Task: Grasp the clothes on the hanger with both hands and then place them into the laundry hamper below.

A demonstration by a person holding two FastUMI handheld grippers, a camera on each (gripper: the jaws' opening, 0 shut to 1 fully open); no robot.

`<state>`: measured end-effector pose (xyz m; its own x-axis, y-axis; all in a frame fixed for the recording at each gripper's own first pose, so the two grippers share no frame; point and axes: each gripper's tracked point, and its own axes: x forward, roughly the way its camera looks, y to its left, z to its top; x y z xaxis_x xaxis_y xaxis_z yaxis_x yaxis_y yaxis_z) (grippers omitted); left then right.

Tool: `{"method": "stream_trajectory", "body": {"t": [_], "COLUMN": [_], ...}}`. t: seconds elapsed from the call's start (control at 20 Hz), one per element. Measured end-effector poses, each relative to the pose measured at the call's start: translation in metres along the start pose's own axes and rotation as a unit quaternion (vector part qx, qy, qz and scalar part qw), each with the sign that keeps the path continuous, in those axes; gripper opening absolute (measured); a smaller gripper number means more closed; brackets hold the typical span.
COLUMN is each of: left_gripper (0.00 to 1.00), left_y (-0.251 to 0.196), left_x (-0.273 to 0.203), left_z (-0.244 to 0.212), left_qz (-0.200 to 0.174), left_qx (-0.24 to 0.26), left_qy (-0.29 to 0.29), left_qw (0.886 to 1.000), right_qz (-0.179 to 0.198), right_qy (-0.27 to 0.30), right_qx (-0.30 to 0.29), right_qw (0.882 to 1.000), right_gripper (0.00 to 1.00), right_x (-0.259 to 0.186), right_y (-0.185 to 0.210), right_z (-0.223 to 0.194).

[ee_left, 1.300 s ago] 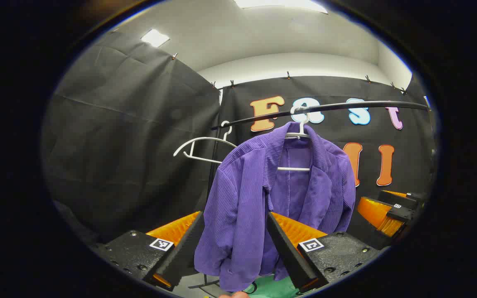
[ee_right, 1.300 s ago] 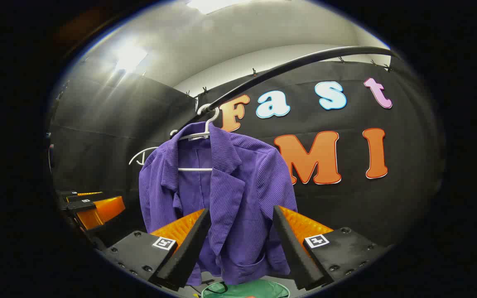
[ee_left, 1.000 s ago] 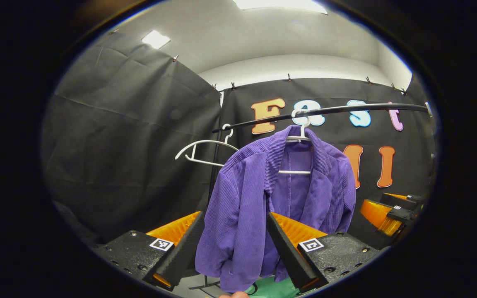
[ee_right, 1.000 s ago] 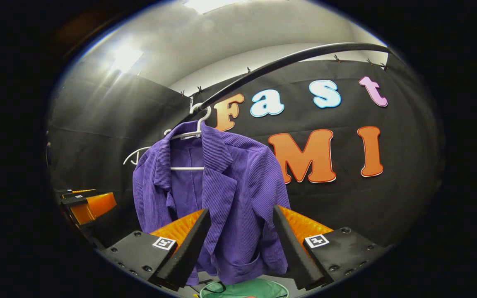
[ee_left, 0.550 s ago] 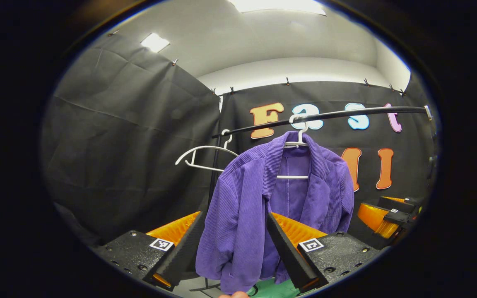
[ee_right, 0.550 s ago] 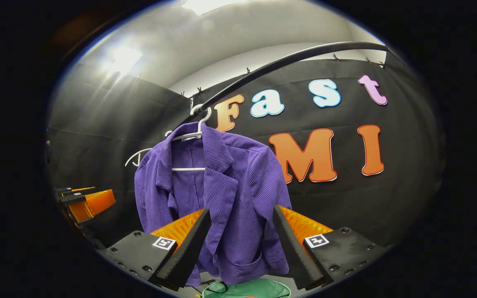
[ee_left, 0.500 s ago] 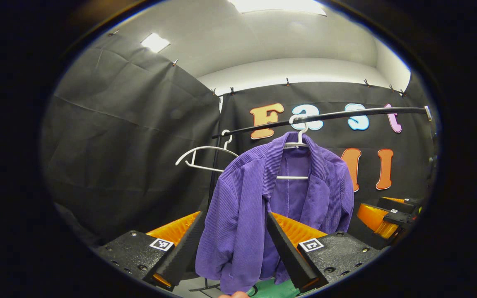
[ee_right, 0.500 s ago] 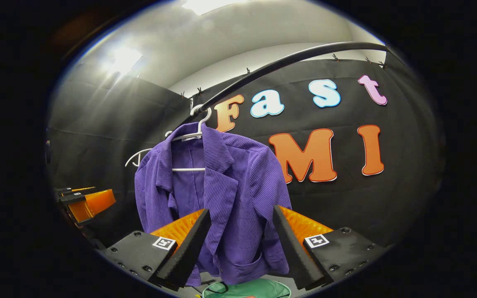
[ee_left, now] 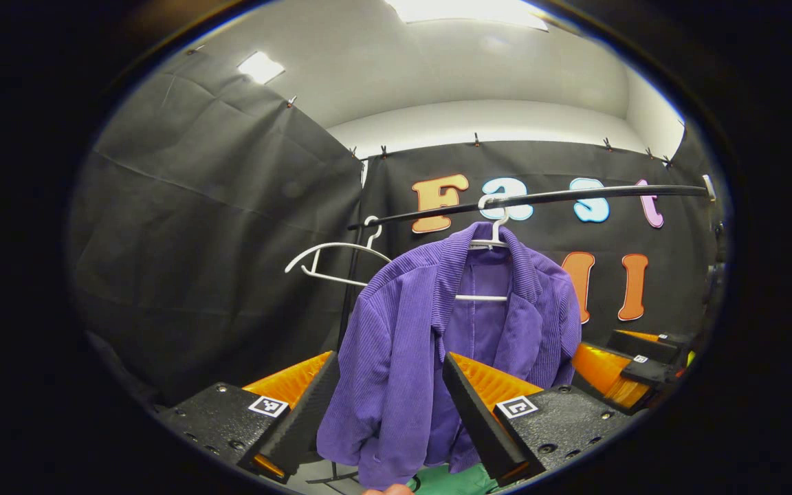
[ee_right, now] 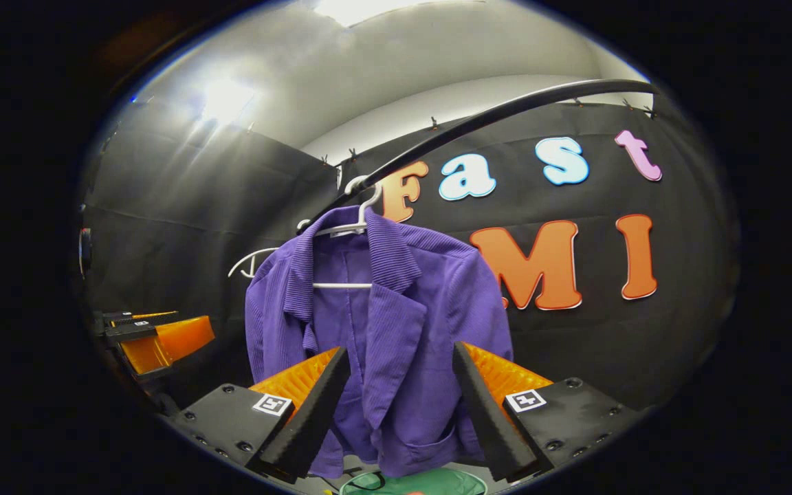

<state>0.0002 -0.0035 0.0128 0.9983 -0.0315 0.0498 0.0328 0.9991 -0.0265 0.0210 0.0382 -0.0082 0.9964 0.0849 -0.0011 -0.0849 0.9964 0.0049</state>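
In the left gripper view, my left gripper [ee_left: 382, 412] was released, its fingers spread wide with nothing between them that they pressed. The jacket [ee_left: 430, 344] hung ahead of it on a white hanger [ee_left: 489, 237], which hooked over the black rail [ee_left: 575, 196]. A second hanger [ee_left: 334, 258], bare, hung on the same rail further to the side. My right gripper [ee_left: 616, 361] showed low at the far side of the jacket, near its sleeve but apart from it. Under the hem I saw a piece of the green hamper [ee_left: 454, 478]; what it held I could not tell from there.

In the right gripper view, my right gripper [ee_right: 399, 412] was also released, fingers apart, and the jacket [ee_right: 389, 330] hung in front of them, not touched. The left gripper [ee_right: 162, 340] was at the other side, well apart from the cloth. The hamper [ee_right: 413, 482] lay directly below the hem, and only its rim and a little of the inside were seen, with a dark cord at the edge.

I judged the risks like this: if only one gripper closed on the cloth, the jacket could slide off one shoulder and drop beside the hamper. If I pulled straight down, the collar could catch on the hanger and drag it off the rail, or swing it into the bare hanger.
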Motion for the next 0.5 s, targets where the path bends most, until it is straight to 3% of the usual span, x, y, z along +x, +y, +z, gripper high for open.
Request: {"method": "stream_trajectory", "body": {"t": [0.05, 0.35, 0.5], "left_gripper": [0.92, 0.95, 0.92], "left_y": [0.002, 0.027, 0.032], "left_x": [-0.001, -0.009, -0.005], "left_z": [0.0, -0.004, -0.008], "left_qz": [0.001, 0.011, 0.012], "left_qx": [-0.001, 0.008, 0.008], "left_qy": [0.001, 0.014, 0.02], "left_qw": [1.0, 1.0, 1.0], "right_qz": [0.001, 0.003, -0.054], "right_qy": [0.004, 0.028, 0.055], "right_qx": [0.002, -0.002, -0.003], "right_qw": [1.0, 1.0, 0.997], "right_gripper": [0.98, 0.95, 0.96], "right_x": [0.011, 0.084, 0.117], "right_y": [0.003, 0.026, 0.01], "right_z": [-0.004, -0.03, -0.053]}}
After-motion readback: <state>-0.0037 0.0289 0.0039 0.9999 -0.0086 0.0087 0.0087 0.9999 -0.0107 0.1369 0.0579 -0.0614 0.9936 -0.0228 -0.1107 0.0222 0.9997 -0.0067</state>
